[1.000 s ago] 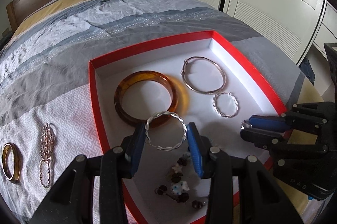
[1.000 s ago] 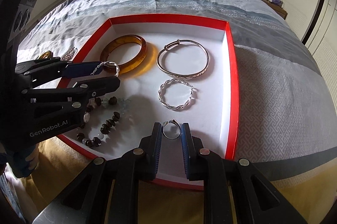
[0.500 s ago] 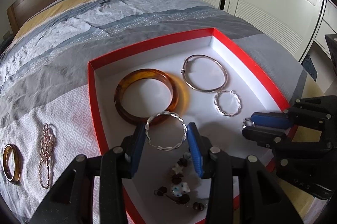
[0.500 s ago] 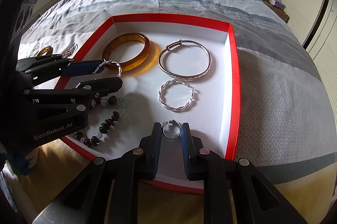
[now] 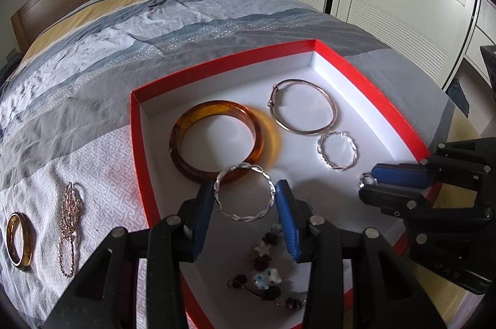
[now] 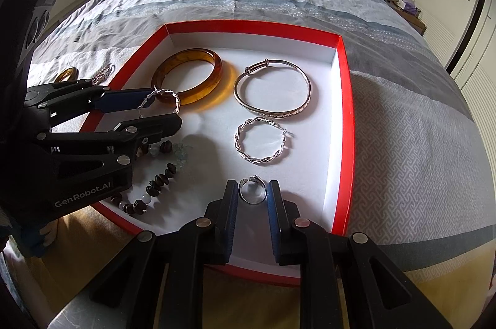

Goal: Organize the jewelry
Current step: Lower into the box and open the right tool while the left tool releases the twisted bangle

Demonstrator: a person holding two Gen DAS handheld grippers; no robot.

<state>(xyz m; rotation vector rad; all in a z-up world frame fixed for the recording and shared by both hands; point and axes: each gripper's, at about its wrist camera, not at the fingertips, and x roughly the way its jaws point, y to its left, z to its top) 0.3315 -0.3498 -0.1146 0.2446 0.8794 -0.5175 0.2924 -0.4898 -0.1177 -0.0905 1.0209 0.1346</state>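
Both claws hovered over the red-rimmed box [image 5: 365,81] on the bed [image 5: 124,56], each with a piece in its grip. The left claw [image 5: 245,199] stood fairly wide, its blue pads pressed on either side of a twisted silver hoop [image 5: 245,195], which hung between the fingertips just above the box floor and overlapped the near edge of the amber bangle [image 5: 217,140] in the left wrist view. The right claw [image 6: 252,192] was drawn in narrow, pinching a small silver ring [image 6: 252,191] upright between its pads, low over the near part of the white floor. Just beyond that ring lay a second twisted hoop [image 6: 260,141], flat in the box, and past it the plain silver bangle [image 6: 272,90], beside the amber one. Under and just behind the left claw's fingertips a beaded bracelet [image 6: 155,183] with dark and pale beads curled in the near left corner of the box. Out on the bedspread, left of the box and well apart from both claws, sat a gold-toned band [image 5: 18,240] and a chain [image 5: 69,223].
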